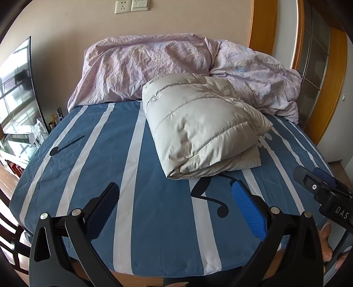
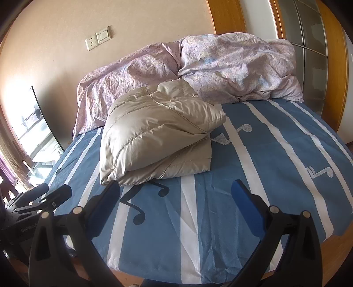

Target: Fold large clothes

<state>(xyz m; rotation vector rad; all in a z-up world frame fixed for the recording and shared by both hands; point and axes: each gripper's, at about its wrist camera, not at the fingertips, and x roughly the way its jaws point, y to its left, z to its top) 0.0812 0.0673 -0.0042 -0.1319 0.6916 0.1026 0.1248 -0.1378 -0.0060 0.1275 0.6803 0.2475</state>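
- Bed, blue sheet with white stripes and music notes, fills both of your wrist views.
- Duvet, lilac and crumpled, lies heaped along the far edge against the wall.
- Jacket, beige and quilted, sits folded into a thick bundle mid-bed, its far end touching the duvet.
- Your left gripper hangs near the bed's near edge, jaws spread wide, holding nothing, apart from the jacket.
- Your right gripper is likewise released and empty, short of the jacket's near corner.
- Socket and switch sit side by side on the wall.
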